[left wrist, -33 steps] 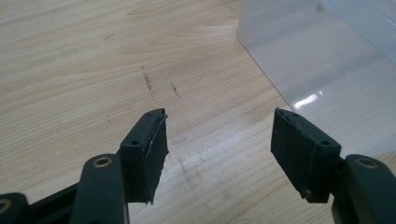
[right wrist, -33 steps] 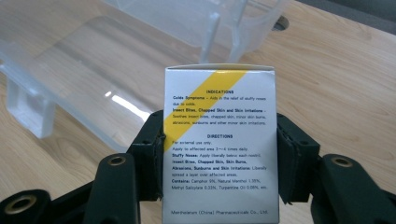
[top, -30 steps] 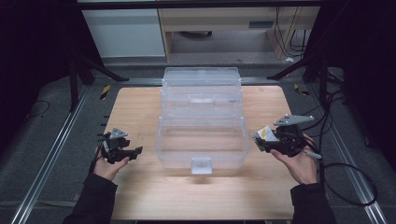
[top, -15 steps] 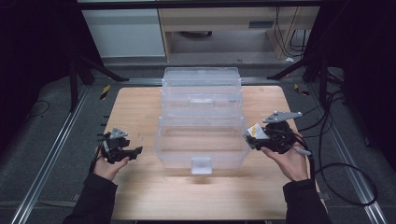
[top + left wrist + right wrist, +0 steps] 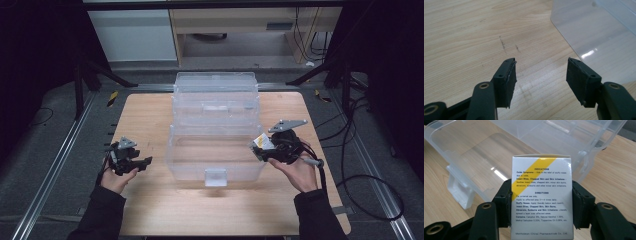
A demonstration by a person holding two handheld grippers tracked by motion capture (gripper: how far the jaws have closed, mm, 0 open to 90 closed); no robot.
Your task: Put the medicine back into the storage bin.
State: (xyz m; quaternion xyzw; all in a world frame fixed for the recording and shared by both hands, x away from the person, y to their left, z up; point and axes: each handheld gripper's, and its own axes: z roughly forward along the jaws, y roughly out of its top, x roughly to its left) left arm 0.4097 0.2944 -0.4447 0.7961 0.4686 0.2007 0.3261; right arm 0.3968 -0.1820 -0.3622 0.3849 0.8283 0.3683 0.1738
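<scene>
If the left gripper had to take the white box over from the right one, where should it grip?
Probably the top end of the white box, coming from above the right gripper, whose pads clamp the two narrow sides at mid-height. The upper part with the yellow stripe stands free above the pads, upright and flat-sided. The left gripper, jaws apart with nothing between them after closing a little, looks wide enough.

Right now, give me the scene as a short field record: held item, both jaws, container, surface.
held item: white medicine box with yellow stripe and printed directions
right gripper: jaws shut on the box's sides, at the bin's right edge
left gripper: jaws open, nothing between them, have just been closing a little
container: clear plastic bin, lid hinged open behind it
surface: wooden table
</scene>
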